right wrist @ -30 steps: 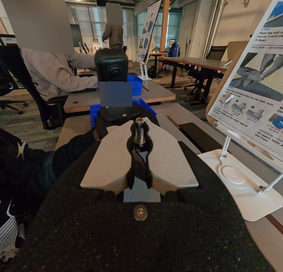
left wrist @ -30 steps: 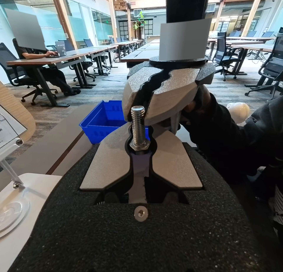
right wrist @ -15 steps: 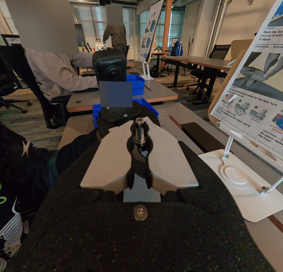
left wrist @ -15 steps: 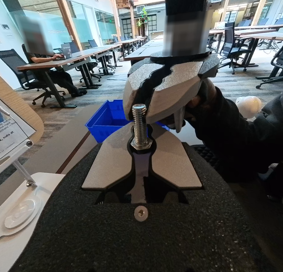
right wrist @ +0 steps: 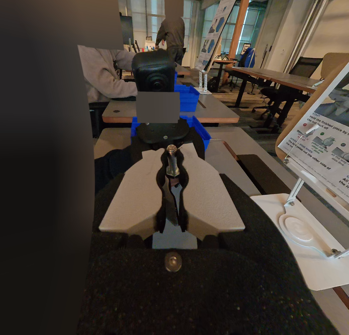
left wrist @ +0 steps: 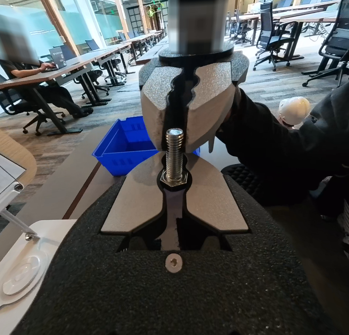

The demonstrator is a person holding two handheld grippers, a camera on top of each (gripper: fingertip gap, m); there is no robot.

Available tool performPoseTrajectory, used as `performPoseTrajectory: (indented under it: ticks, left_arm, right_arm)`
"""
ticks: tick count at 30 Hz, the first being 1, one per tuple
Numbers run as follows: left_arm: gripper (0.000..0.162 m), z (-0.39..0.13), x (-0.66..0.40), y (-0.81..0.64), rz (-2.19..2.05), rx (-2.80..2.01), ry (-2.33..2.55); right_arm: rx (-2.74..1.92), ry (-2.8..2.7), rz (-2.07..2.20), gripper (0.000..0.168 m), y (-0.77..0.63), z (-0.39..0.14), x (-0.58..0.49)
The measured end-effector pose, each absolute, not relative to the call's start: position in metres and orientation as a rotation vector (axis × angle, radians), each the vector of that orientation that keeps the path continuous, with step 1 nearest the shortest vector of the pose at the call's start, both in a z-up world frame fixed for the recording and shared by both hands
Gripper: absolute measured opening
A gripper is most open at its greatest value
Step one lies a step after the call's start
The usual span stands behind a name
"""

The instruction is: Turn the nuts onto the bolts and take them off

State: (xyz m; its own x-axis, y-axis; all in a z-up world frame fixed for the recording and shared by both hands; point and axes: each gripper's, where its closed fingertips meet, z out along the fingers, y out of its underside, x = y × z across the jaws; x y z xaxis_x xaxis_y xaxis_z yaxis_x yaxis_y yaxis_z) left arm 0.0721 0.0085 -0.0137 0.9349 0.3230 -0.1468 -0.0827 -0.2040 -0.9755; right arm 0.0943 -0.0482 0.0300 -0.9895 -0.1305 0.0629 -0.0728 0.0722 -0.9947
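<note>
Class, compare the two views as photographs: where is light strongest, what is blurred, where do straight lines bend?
Left wrist view: daylight from the glass walls, glints on the sharp bolt, desks bowing towards the edges, a mosaic patch above the right gripper. Right wrist view: dimmer, a dark smear veiling the left third, the sign stand stretched at the frame edge.

Bin (left wrist: 124,152) behind bolt (left wrist: 174,152); stand (left wrist: 22,265) left.

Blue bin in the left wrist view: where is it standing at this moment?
In the left wrist view the blue bin stands on the table, left of centre, behind the left gripper and left of the bolt.
</note>
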Motion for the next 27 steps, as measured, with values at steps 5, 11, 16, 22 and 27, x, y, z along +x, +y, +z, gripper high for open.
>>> performPoseTrajectory:
  ticks: [5, 11, 16, 22, 27]
  left_arm:
    - [0.012, -0.017, 0.075, 0.012, 0.358, -1.758, -0.162]
    - [0.009, -0.017, 0.073, 0.014, 0.346, -1.742, -0.179]
    - [0.008, -0.015, 0.072, 0.018, 0.320, -1.709, -0.190]
    - [0.009, -0.008, 0.065, 0.015, 0.353, -1.630, -0.246]
    - [0.011, -0.015, 0.063, -0.006, 0.385, -1.495, -0.339]
  right_arm:
    - [-0.229, 2.277, -2.077, 0.008, -0.046, 0.028, 0.094]
    - [-0.219, 2.284, -2.074, 0.008, -0.044, 0.027, 0.093]
    - [-0.201, 2.312, -2.075, 0.008, -0.042, 0.028, 0.090]
    - [-0.191, 2.366, -2.064, 0.033, -0.037, 0.028, 0.089]
    - [-0.148, 2.305, -2.144, 0.037, -0.023, 0.043, 0.085]
